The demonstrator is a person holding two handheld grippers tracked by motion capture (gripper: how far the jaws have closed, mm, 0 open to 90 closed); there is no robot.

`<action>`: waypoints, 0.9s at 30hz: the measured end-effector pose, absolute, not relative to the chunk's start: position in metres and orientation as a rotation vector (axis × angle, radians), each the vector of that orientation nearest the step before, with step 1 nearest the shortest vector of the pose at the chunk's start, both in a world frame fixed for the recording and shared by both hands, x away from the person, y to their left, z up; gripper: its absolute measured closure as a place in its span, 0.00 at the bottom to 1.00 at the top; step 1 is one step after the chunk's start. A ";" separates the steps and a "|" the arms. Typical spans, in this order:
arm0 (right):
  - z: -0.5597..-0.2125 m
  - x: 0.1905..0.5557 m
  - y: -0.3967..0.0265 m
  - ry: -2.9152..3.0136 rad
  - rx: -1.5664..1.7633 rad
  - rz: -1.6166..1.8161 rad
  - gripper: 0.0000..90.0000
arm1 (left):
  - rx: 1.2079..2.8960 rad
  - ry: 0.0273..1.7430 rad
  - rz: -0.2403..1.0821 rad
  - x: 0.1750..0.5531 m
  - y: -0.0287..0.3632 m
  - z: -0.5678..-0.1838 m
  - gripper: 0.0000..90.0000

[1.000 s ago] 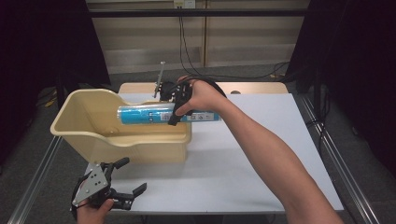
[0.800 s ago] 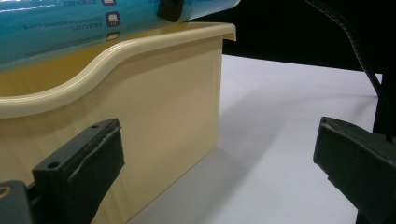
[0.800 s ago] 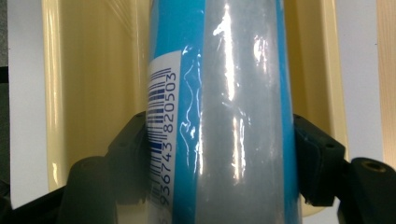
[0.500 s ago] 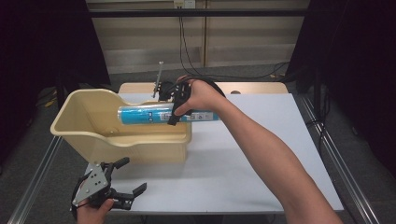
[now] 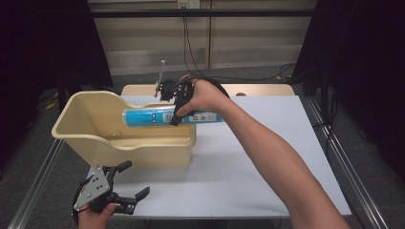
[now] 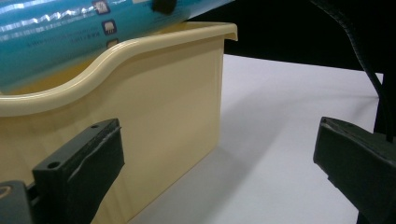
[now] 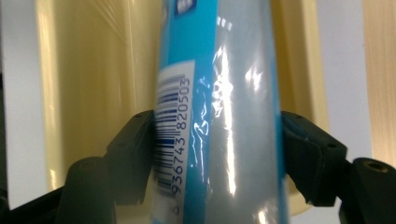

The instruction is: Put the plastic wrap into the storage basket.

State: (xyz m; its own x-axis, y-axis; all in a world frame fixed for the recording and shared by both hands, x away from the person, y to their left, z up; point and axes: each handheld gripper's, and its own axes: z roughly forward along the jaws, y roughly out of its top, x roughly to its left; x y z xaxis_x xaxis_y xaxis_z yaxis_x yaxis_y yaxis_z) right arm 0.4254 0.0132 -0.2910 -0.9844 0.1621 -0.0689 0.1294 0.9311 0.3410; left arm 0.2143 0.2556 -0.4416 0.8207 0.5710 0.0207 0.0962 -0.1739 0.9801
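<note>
A long blue roll [image 5: 148, 117] in shiny wrap hangs level over the right end of a cream plastic tub [image 5: 81, 138], half of it above the tub's inside. My right gripper [image 5: 177, 110] is shut on the roll [image 7: 219, 112], both pads pressed to its sides beside the barcode label. Near the table's front left corner my left gripper [image 5: 128, 180] rests low and open, nothing between its jaws. In the left gripper view the tub's outer wall [image 6: 159, 116] stands close ahead, and the blue roll [image 6: 70, 32] passes above its rim.
The white tabletop [image 5: 267, 157] stretches right of the tub. Metal rails [image 5: 334, 152] run along both sides of the table. Black cables [image 5: 191, 43] hang behind the table's far edge, and a wooden strip [image 5: 258, 89] borders that edge.
</note>
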 end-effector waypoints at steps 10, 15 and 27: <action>-0.238 0.422 0.009 2.918 0.315 0.768 0.28 | 1.713 0.528 0.460 0.211 0.256 -0.441 0.02; -0.241 0.425 -0.013 2.899 0.398 0.798 0.23 | 1.717 0.529 0.463 0.211 0.255 -0.441 0.02; -0.244 0.421 -0.039 2.881 0.471 0.846 0.15 | 1.725 0.531 0.459 0.210 0.254 -0.441 0.02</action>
State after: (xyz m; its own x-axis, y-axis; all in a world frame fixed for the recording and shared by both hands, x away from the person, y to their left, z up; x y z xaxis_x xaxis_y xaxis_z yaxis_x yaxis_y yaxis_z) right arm 0.4208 -0.0388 -0.2443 -0.9469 0.3214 -0.0102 0.2648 0.7975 0.5422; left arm 0.2104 0.2538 -0.4415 0.8169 0.5765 0.0209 0.1039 -0.1827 0.9777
